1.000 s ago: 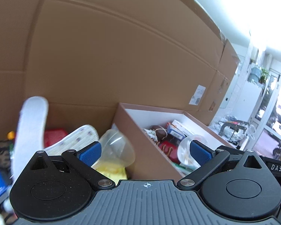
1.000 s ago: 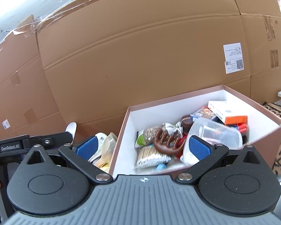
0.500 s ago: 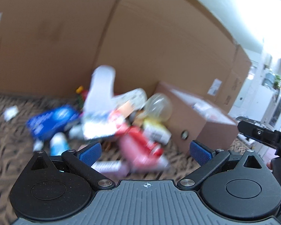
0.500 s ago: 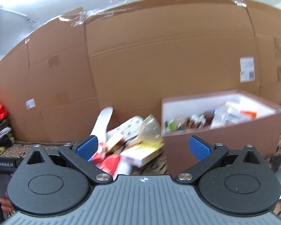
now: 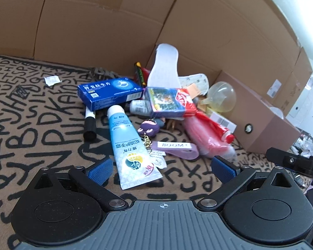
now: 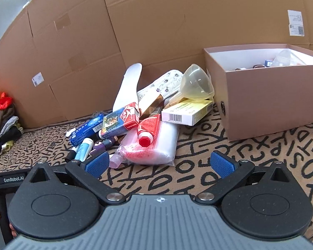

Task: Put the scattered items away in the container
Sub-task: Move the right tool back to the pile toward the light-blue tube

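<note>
Both grippers are empty right now. The left gripper [image 5: 160, 169] has its blue-padded fingers [image 5: 98, 170] spread wide, hovering just above the tan rug with black scribbled letters [image 5: 31, 125], and the right gripper [image 6: 159, 164] is spread open the same way over the same rug. The black body of the left one pokes into the right wrist view at the left edge, and you can read "GenRobot.AI" on it.

The clutter sits in one heap on the rug, up against the wall of brown cardboard sheets [image 6: 156, 31]. Closest to the left gripper is a light blue and white squeeze tube with Chinese print [image 5: 129, 143], its crimped end lying between the fingers. Beside it is a lilac strap tag that says "BOOM!" [image 5: 174, 148] hooked to a purple cartoon keychain [image 5: 149, 126]. Behind those: a dark blue carton with white Chinese lettering [image 5: 110, 92], a black-capped marker [image 5: 89, 125] sticking out from under it, and a white shoe insole [image 5: 163, 64] leaning on the cardboard.

From the right wrist view there's a clear bag of pink stuff [image 6: 150, 145] with a red tube with a red cap [image 6: 147, 130] on top, a pale yellow box with a barcode [image 6: 186, 111], and a translucent yellowish funnel [image 6: 196, 84] resting on that box.

The container, a pinkish-brown cardboard box with a white inside [image 6: 267, 102], stands on the rug just beside the right of the heap, already partly filled.
</note>
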{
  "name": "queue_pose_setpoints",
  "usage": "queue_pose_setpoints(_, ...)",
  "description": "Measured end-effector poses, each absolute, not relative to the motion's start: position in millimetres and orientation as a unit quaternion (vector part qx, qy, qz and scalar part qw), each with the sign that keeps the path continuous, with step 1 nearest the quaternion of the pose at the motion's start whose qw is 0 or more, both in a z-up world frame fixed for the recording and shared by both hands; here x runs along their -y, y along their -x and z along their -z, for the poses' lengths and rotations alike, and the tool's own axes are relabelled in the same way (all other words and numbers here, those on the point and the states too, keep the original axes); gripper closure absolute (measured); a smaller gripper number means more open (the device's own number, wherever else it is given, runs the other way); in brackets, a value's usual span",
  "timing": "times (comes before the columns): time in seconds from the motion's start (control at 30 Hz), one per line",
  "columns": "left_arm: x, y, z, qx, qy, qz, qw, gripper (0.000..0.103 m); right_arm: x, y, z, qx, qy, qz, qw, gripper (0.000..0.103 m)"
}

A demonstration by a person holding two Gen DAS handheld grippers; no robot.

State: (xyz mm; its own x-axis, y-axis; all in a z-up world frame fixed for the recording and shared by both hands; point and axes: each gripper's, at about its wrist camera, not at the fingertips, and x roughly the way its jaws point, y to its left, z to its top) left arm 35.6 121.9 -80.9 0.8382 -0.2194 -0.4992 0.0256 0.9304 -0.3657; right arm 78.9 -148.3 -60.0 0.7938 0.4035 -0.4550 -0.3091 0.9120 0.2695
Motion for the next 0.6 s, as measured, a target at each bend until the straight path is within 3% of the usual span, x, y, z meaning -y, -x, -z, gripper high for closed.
queue_pose_setpoints(0.13, -119.6, -46.6, 86.4, -0.284, 0.161, 0.067, 0.943, 0.002, 144.0, -90.8, 67.3, -0.281, -0.100, -0.205, 0.932, 0.000)
queue_pose_setpoints(0.37, -124.7, -57.4, 95.4, -0.297, 0.155, 0.051, 0.941, 0.016, 139.3, -117.0, 88.4, -0.353, -0.144, -0.222, 0.898, 0.001)
queue_pose_setpoints(0.43, -124.7, -56.0, 95.0, -0.299, 0.143, 0.045, 0.942, 0.023, 137.5, -121.0, 93.0, -0.362, -0.149, -0.222, 0.893, 0.000)
queue_pose_setpoints(0.5, -125.0, -54.7, 95.1, -0.301, 0.125, 0.037, 0.945, 0.042, 133.6, -121.5, 92.9, -0.356, -0.140, -0.223, 0.897, 0.001)
queue_pose_setpoints(0.6, -127.4, -53.1, 94.4, -0.301, 0.122, 0.030, 0.945, 0.050, 124.9, -121.8, 93.0, -0.353, -0.125, -0.229, 0.899, 0.001)
